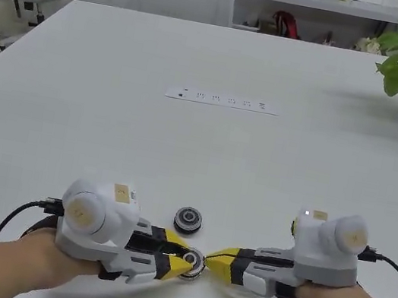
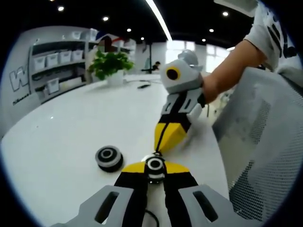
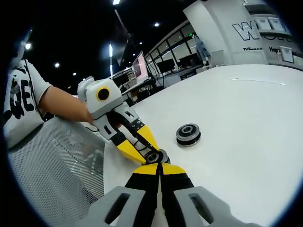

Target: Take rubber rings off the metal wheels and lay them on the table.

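Left tool [image 1: 184,264] clamps wheel [image 1: 193,260]; closed right tool [image 1: 214,260] touches it.

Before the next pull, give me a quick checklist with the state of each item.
1. Left gripper shut on the held wheel: ok.
2. Right gripper jaws closed, tips at that wheel: ok.
3. Right gripper has actually pinched the rubber ring: cannot tell, too small.
4. Second wheel lies on the table, apart from both grippers: ok.
5. Bare table nearby to lay the ring on: ok.
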